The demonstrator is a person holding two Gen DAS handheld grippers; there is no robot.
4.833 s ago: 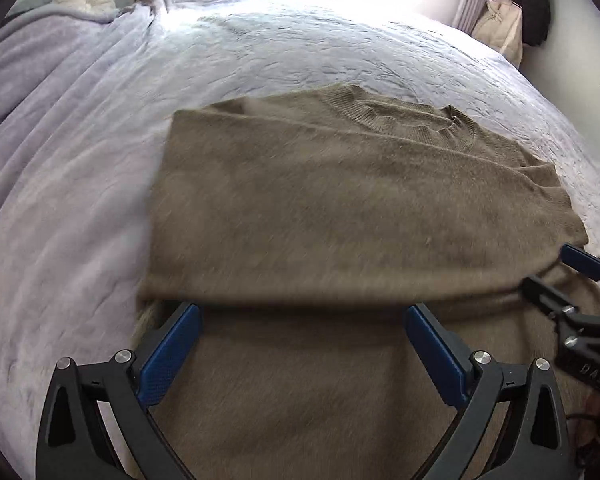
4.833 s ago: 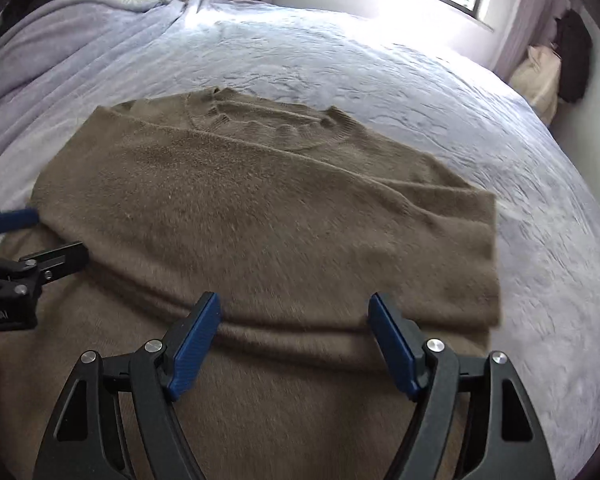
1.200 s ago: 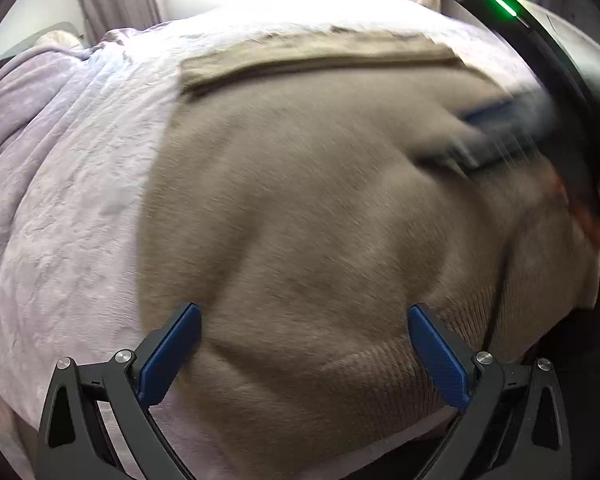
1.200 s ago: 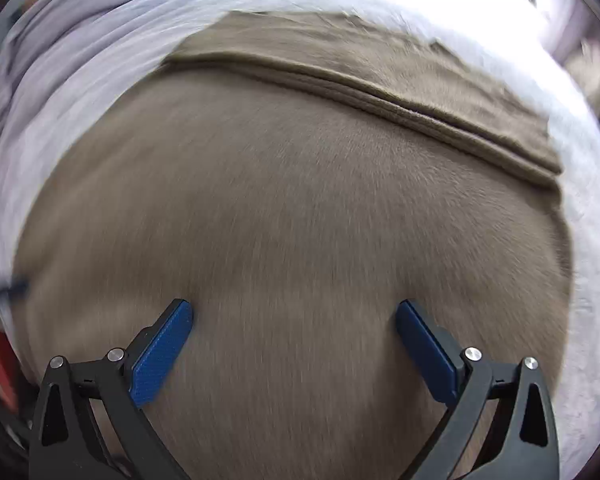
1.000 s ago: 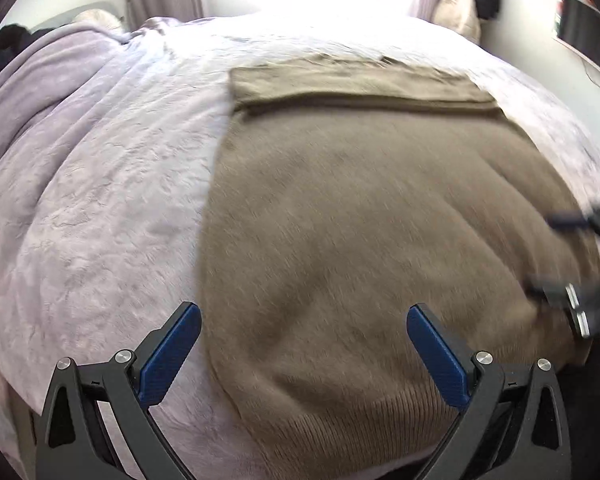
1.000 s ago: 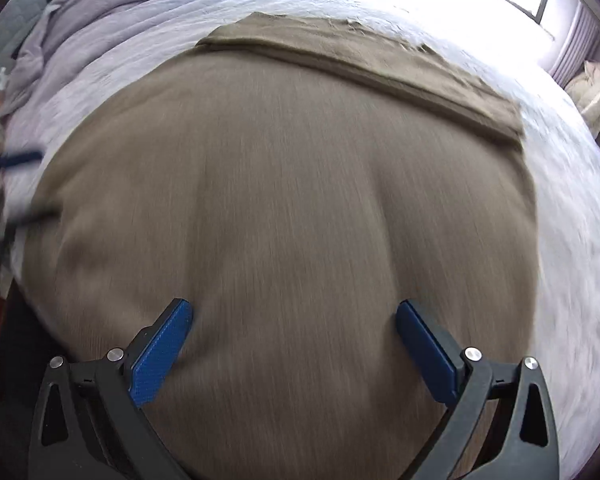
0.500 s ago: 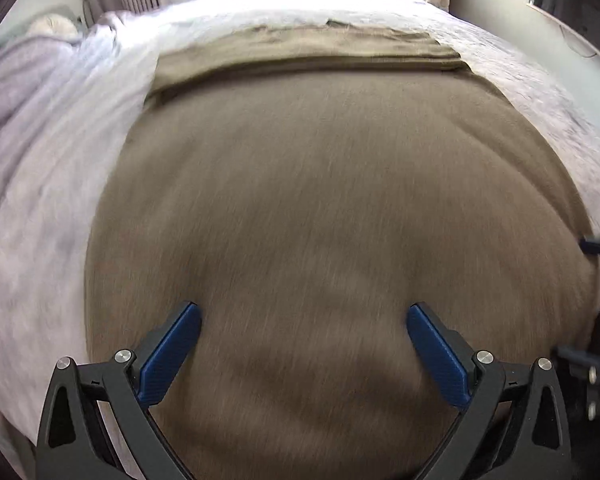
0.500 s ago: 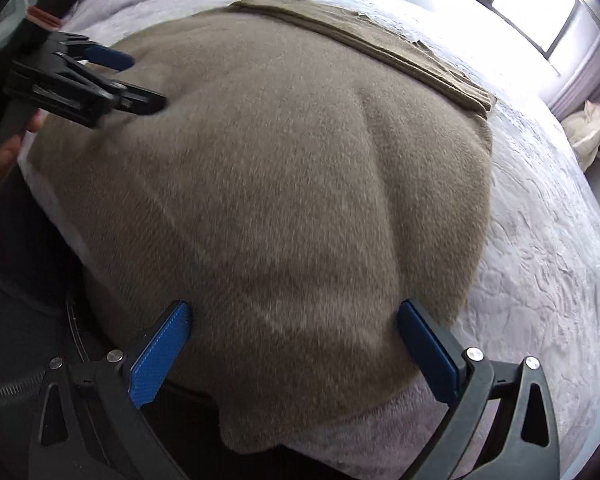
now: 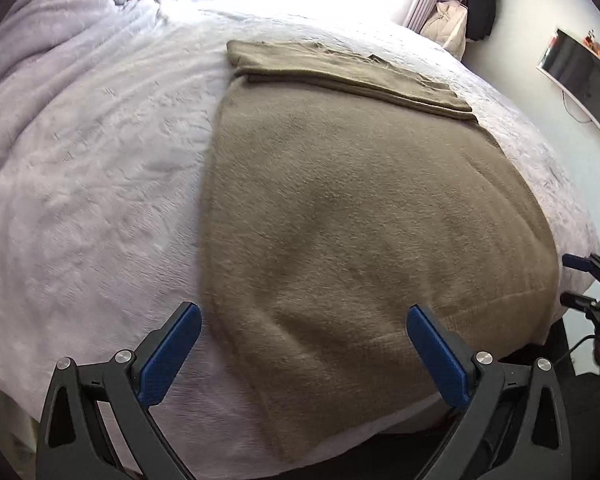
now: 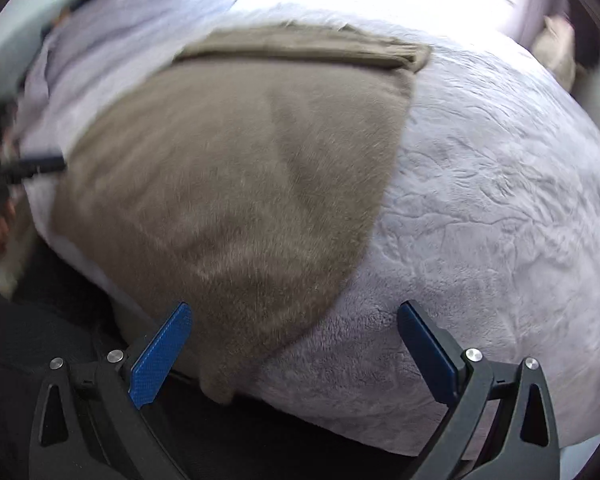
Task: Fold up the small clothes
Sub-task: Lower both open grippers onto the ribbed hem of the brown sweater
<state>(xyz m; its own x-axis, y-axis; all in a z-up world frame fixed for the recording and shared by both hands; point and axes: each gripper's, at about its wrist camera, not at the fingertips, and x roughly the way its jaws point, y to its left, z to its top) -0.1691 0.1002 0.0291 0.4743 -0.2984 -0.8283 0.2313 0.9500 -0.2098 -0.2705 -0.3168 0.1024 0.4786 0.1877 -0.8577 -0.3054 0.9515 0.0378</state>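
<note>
One olive-brown knit sweater (image 9: 364, 216) lies flat on the pale lilac bedspread (image 9: 92, 184). Its ribbed hem is at the near edge of the bed, and a folded band of it runs across the far end, toward 12 o'clock. The hem corner droops a bit over the mattress edge in the right wrist view.

Two grippers, both with blue pads. The left gripper (image 9: 304, 350) hovers over the hem, jaws spread wide with nothing between them, and the sweater's left edge sits just inside its left pad. The right gripper (image 10: 294, 344) is likewise wide apart and empty, straddling the sweater's right hem corner and bare bedspread. In the left view it pokes in at 3 o'clock, off the bed edge. No readable writing anywhere.

A wall-mounted screen (image 9: 580, 80) hangs at 2 o'clock, and one black bag (image 9: 480, 4) and one cream bag (image 9: 446, 26) sit by the curtains.
</note>
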